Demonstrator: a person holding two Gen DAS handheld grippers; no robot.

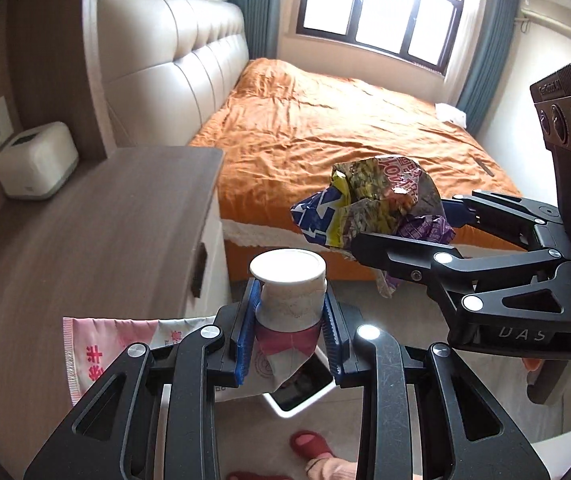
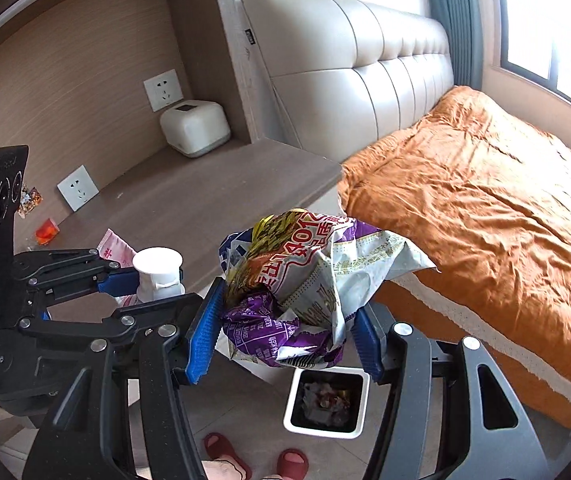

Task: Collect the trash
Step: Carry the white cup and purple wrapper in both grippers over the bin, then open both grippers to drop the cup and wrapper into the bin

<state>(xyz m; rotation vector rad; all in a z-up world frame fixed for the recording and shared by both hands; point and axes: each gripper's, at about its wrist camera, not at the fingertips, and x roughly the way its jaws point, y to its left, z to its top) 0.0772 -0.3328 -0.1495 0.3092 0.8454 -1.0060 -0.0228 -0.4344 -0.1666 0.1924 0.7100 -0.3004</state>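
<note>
My left gripper (image 1: 289, 322) is shut on a small white bottle (image 1: 288, 286) with a white cap, together with a pink and white wrapper (image 1: 105, 354) that hangs to the left under it. My right gripper (image 2: 285, 322) is shut on a crumpled bundle of snack bags (image 2: 309, 276), purple, yellow and white. Both are held in the air above the floor. A white trash bin (image 2: 327, 432) with a dark liner and some trash inside stands on the floor just below the bundle. In the left wrist view the bin (image 1: 305, 400) shows partly behind the bottle.
A wooden bedside counter (image 2: 205, 196) carries a white box-shaped device (image 2: 195, 128), a small orange wrapper (image 2: 46, 231) and a colourful scrap (image 2: 29, 200). An orange bed (image 2: 485, 208) fills the right. A person's feet in red slippers (image 2: 221, 450) stand near the bin.
</note>
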